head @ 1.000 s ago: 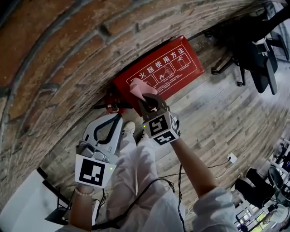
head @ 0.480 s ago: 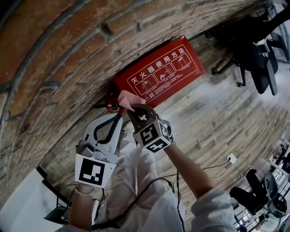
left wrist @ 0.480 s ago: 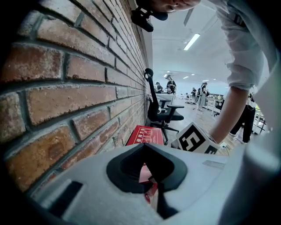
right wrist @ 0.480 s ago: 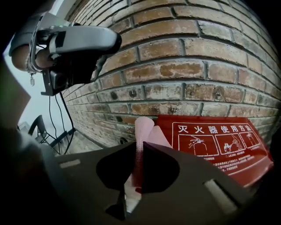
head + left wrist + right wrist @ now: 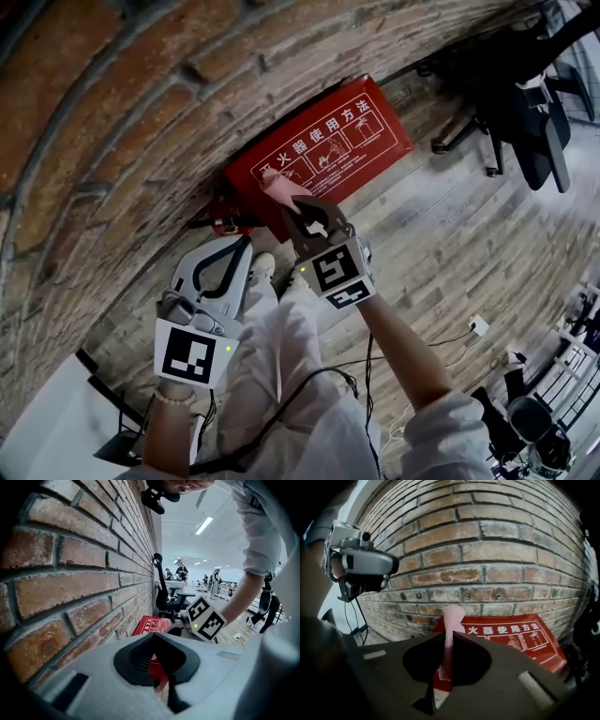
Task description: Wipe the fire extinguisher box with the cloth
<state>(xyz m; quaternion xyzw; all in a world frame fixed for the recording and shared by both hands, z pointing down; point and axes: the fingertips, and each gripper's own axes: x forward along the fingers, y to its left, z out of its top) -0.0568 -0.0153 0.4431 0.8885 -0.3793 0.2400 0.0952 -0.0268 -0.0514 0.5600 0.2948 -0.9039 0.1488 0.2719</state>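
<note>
The red fire extinguisher box (image 5: 328, 150) with white print stands on the floor against the brick wall; the gripper views show it too, as a red box (image 5: 515, 637) and a red box (image 5: 149, 625). My right gripper (image 5: 298, 208) is shut on a pink cloth (image 5: 281, 186), whose free end lies on the box's left end. Seen from that gripper, the cloth (image 5: 451, 620) stands up between the jaws of the right gripper (image 5: 449, 637). My left gripper (image 5: 246, 244) hangs to the left, short of the box, shut and empty. Its jaws meet in front of the box in its own view (image 5: 154, 635).
The brick wall (image 5: 122, 103) runs along the left and top. A black office chair (image 5: 525, 103) stands on the wooden floor (image 5: 450, 234) at the right. A black fitting (image 5: 225, 223) sits by the box's left end. Cables and a socket block (image 5: 480, 326) lie near my legs.
The right gripper carried the cloth left past the box's left end half a second ago, then back right onto the box's left part. The left gripper has stayed put.
</note>
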